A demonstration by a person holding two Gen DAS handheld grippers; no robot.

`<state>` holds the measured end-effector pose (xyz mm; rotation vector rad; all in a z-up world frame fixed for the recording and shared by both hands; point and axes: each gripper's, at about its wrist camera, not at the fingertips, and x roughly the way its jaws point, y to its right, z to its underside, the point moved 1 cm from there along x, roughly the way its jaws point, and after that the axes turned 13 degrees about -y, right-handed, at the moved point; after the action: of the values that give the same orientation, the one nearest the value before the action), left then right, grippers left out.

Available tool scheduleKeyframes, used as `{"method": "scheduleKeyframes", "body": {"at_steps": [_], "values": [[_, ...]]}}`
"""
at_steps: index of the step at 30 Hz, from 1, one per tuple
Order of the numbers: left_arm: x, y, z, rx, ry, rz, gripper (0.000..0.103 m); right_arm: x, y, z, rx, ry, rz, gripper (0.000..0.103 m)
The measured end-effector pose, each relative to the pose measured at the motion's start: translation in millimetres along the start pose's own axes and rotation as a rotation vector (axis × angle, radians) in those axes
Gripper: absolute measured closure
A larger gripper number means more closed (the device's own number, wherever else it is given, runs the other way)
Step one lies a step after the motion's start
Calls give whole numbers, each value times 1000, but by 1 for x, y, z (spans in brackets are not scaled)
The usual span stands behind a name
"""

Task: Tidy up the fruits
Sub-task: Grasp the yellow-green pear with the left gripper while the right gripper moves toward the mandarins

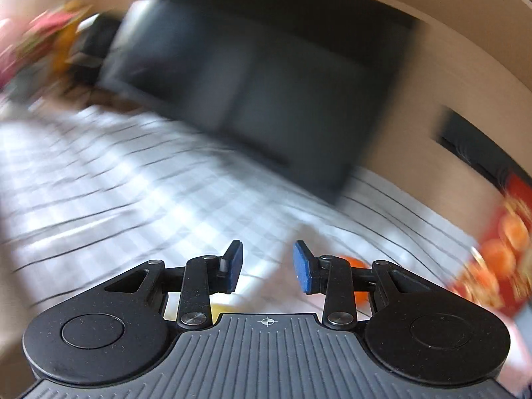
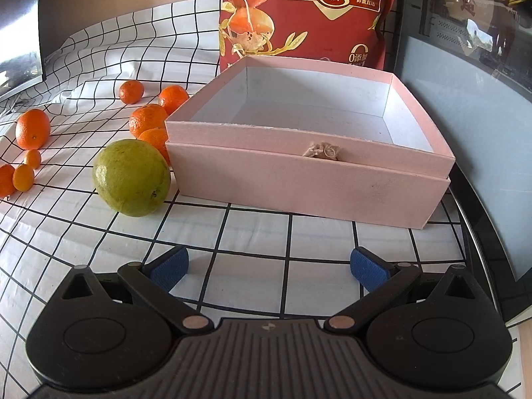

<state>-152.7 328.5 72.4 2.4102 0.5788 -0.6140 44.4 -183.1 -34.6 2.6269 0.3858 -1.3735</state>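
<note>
In the right wrist view an open pink box (image 2: 309, 173) stands on the checked cloth, its inside bare. A large green fruit (image 2: 131, 178) lies at its left front corner. Several oranges (image 2: 148, 119) and small kumquats (image 2: 23, 176) lie scattered to the left. My right gripper (image 2: 269, 267) is wide open and empty, low over the cloth in front of the box. The left wrist view is blurred by motion. My left gripper (image 1: 267, 266) is open and empty above the cloth, with an orange (image 1: 359, 276) partly hidden behind its right finger.
A red snack bag (image 2: 306, 13) stands behind the box; it also shows in the left wrist view (image 1: 498, 249). A dark monitor (image 1: 249, 83) stands at the back. A dark glass-sided case (image 2: 472, 66) is right of the box. A colourful blurred object (image 1: 43, 43) sits far left.
</note>
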Motion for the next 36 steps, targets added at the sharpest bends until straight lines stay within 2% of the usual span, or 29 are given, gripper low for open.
{"method": "scheduleKeyframes", "body": {"at_steps": [1,4,9,17,21,27,29,32,36], "values": [[0,-16,-4,-47,-1,-11,66,0,0,0,0,0,0,0],[-4,-38,-9,-91,5,-13,66,0,0,0,0,1,0,0],[12,-29,-6,-53,-40,-8,66,0,-1,0,0,1,1,0],[27,-24,8,38,-181,-41,66,-6,-13,7,-77,2,-21,1],[24,-33,11,27,-209,-41,64,-19,-37,19,-169,49,-18,1],[24,-50,11,-65,-250,49,62,-43,-77,20,-256,85,-99,1],[25,-45,14,-62,-268,74,58,-49,-96,16,-305,96,-138,1],[22,-35,16,-39,-253,73,58,-51,-130,9,-387,104,-182,1],[17,-24,19,-25,-240,124,58,-45,-163,3,-440,114,-210,1]]}}
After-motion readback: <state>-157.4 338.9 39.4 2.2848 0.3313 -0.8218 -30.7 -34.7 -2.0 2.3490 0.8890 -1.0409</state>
